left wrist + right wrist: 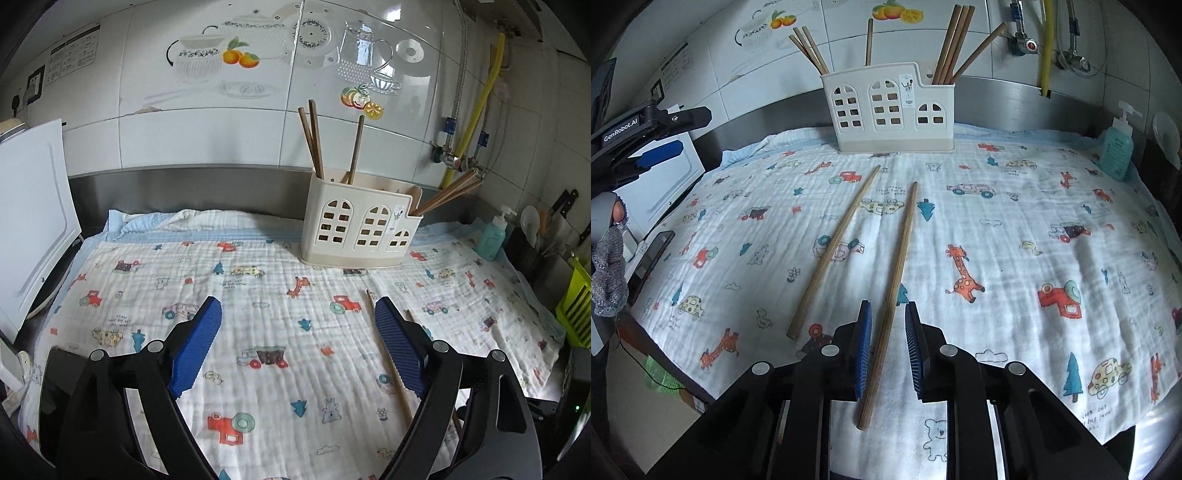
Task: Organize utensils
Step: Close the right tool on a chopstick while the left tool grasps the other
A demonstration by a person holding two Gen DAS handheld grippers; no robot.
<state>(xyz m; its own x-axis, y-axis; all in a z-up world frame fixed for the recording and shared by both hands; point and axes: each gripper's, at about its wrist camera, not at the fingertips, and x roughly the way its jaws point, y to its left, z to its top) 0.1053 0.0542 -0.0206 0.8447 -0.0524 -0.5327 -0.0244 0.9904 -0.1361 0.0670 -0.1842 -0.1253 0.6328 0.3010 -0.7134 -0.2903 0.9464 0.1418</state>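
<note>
- Right wrist view: my right gripper (pixel 888 350) straddles the nearer chopstick (pixel 891 295), pads not yet touching it.
- Its long axis runs near-to-far toward the holder (pixel 890 110).
- Second chopstick (pixel 836 247) lies just left.
- Left gripper (pixel 298 343) is spread wide, empty.

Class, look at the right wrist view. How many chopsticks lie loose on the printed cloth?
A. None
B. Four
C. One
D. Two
D: two chopsticks lie on the cloth, one off to the left and the other running between the pads of the right tool; the rest stand in the holder.
</note>
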